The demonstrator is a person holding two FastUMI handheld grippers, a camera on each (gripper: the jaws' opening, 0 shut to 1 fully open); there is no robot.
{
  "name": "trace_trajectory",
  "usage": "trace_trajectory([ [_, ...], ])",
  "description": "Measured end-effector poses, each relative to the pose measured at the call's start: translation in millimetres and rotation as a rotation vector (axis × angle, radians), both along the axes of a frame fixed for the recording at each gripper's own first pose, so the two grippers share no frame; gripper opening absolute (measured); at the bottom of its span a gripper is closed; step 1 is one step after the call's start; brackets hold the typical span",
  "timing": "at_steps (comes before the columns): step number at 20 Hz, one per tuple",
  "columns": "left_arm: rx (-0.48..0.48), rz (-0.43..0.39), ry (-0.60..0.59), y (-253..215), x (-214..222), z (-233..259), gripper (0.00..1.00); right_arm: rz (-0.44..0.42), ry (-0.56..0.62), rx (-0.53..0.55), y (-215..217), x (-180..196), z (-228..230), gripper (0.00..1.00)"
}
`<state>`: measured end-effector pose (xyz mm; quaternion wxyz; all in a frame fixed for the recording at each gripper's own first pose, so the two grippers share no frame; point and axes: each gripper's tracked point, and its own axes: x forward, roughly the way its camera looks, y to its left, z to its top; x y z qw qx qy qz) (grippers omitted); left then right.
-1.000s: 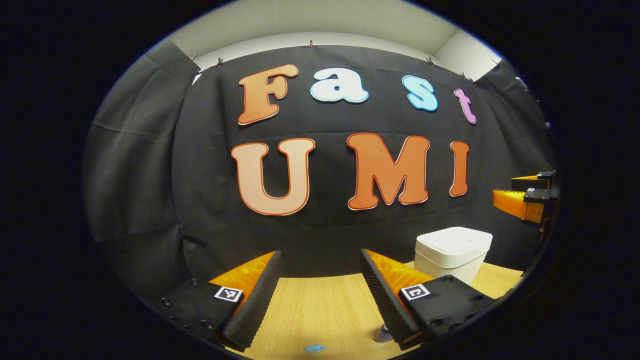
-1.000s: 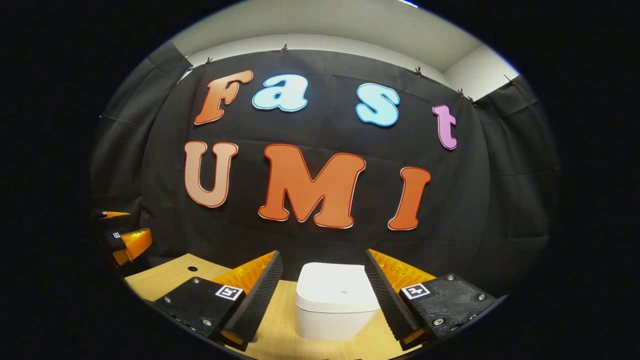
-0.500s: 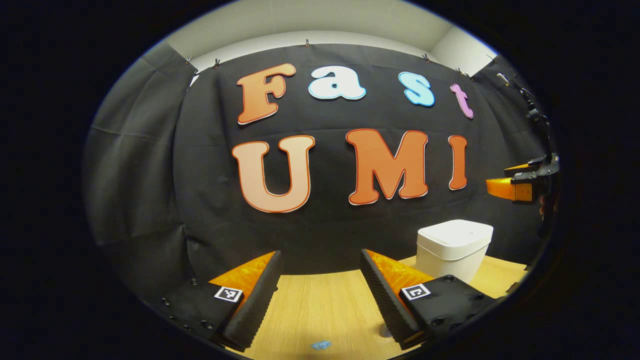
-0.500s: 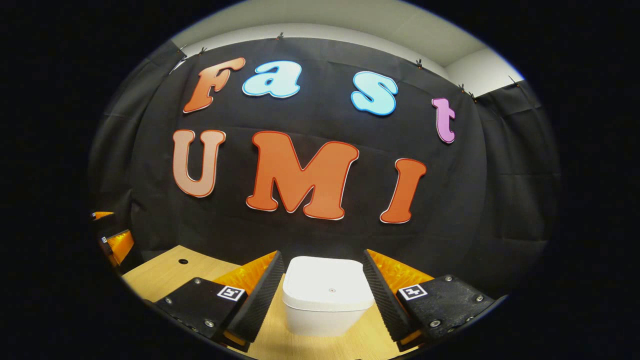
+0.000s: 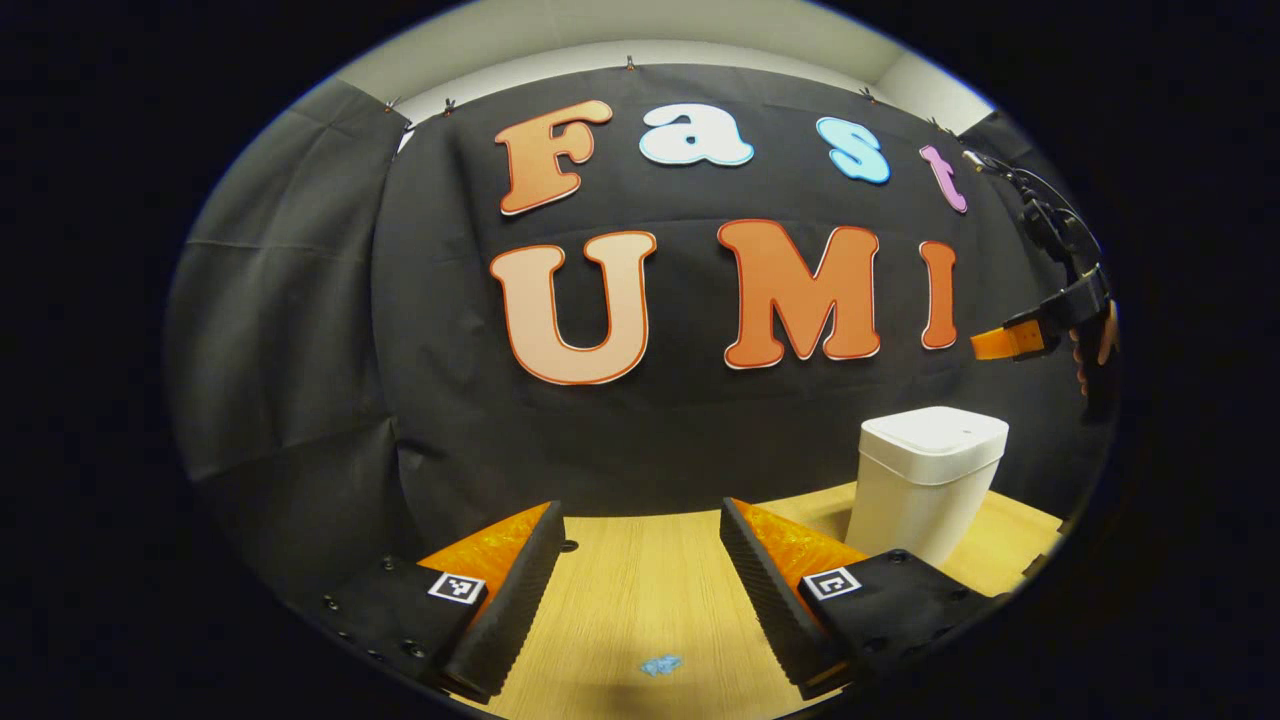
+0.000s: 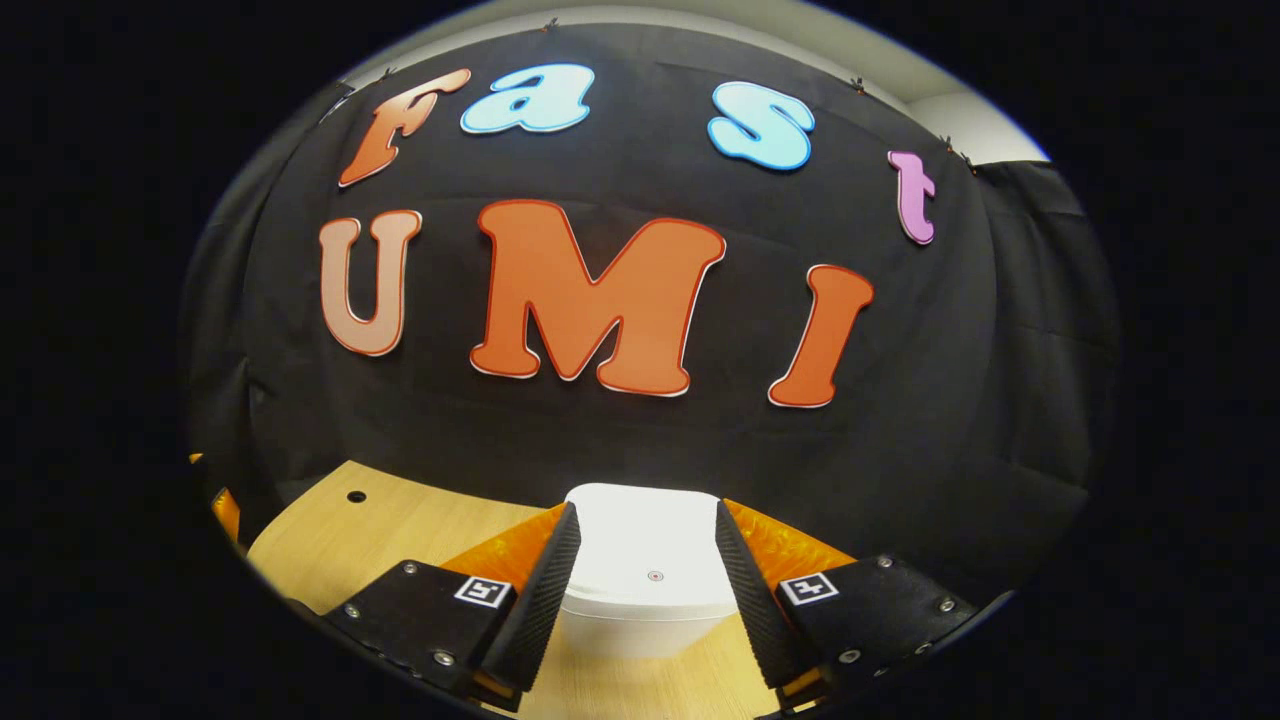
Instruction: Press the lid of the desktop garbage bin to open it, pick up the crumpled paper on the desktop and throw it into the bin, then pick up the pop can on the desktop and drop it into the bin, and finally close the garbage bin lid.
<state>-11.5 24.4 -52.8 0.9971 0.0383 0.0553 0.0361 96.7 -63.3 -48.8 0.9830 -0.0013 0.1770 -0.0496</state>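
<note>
Right gripper view: bin [image 6: 648,580] upright, lid [image 6: 645,555] closed, facing up.

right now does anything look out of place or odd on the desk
Only a small blue scrap lying on the wooden desktop between the left gripper fingers; I can't tell what it is. The white bin stands upright, lid closed, undamaged.

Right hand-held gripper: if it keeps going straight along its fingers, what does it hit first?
Most likely the garbage bin lid. In the right gripper view the open right hand-held gripper frames the closed white lid, which sits centered between the fingers. Depth is unclear, so it may pass just over the top toward the booth's wall.
</note>
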Motion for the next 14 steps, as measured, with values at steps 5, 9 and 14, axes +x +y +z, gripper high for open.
trace_trajectory([
  [5,-0.005,0.038,0.037,6,1,-15,0.99,-0.017,0.078,0.003,-11,23,-20,0.57],
  [9,0.001,0.074,0.055,9,4,-22,0.99,-0.022,0.136,0.036,-19,38,-39,0.33],
  [14,0.014,0.099,0.081,9,8,-29,0.99,-0.029,0.229,0.083,-28,44,-70,0.09],
])
